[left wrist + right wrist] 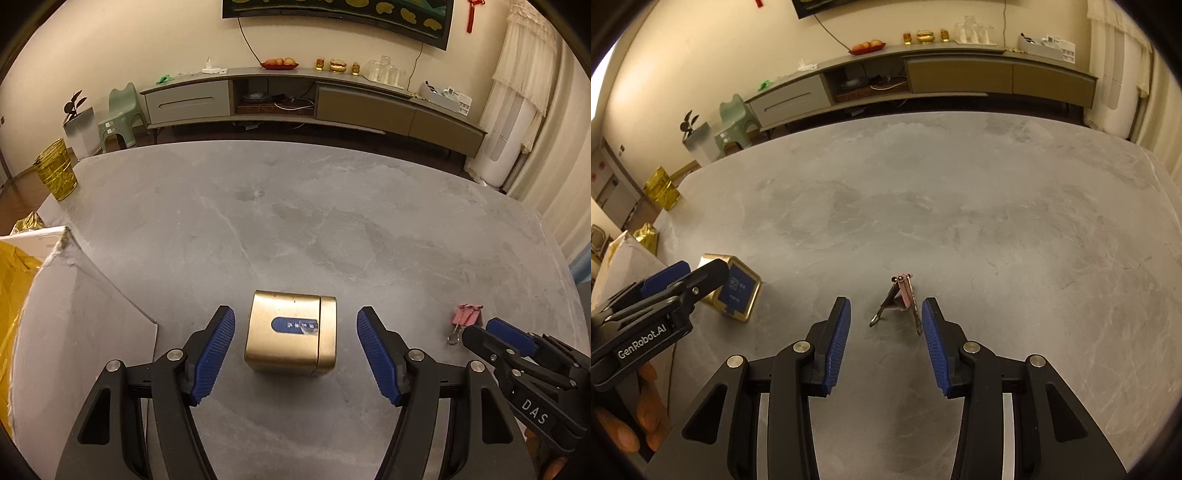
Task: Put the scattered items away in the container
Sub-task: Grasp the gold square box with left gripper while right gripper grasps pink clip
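Two hand-held grippers line up over a mottled grey stone-look desk [332, 221], each squared to its own target so both pieces can be lifted at once. The left gripper [295, 350] hangs with its ribbed blue fingers [214, 356] released and spread wide, straddling a small brushed-gold metal box with rounded corners and a blue oval label [291, 332]; neither pad touches its smooth sides. The right gripper [885, 343] is likewise unclenched, its fingers bracketing a pink binder clip with splayed wire handles [899, 299], which stands just ahead of the tips; one wire handle reaches close to the right-hand pad. The container, a white cardboard box lined with crinkled yellow foil [55, 251], waits at the left edge of the desk, near the gold box and well apart from the clip.
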The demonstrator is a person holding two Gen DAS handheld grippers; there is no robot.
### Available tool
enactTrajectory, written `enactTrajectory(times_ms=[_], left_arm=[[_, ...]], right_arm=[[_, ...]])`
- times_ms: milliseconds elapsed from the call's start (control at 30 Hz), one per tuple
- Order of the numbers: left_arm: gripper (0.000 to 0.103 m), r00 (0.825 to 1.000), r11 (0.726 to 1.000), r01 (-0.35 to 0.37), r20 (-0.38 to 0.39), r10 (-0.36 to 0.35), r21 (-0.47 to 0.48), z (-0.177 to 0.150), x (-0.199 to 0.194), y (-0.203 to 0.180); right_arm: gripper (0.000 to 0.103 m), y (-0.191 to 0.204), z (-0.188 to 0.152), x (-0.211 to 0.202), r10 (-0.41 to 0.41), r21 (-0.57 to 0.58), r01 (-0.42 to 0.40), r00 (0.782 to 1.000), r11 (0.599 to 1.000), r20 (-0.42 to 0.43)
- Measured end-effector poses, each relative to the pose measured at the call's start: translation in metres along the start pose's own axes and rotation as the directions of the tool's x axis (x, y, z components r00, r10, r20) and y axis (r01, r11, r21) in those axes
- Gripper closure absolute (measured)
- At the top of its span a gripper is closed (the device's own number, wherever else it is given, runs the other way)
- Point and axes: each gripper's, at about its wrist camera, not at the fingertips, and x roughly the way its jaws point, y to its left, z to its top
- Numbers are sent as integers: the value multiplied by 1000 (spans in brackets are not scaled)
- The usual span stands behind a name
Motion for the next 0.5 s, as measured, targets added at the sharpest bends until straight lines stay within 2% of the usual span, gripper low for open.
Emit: enactTrajectory(times_ms=[233,300,333,433,500], left_arm=[[33,999,1000,-3,-39,3,-13,-4,21,3],[33,999,1000,5,-52,-6,-24,-6,28,6],[34,998,999,15,-56,-17,-29,-7,30,7],[50,997,999,35,-66,-37,-27,-9,35,8],[50,997,999,41,-61,-42,-15,-11,33,6]], right_arm=[[60,-11,-1,12,4,6,-4,1000,1000,-14],[65,-13,-2,13,9,9,-9,1000,1000,-16],[72,-14,-2,14,13,8,-12,1000,1000,-14],[75,-16,-2,13,20,11,-20,1000,1000,-7],[78,-18,-3,12,30,18,-30,1000,999,-4]])
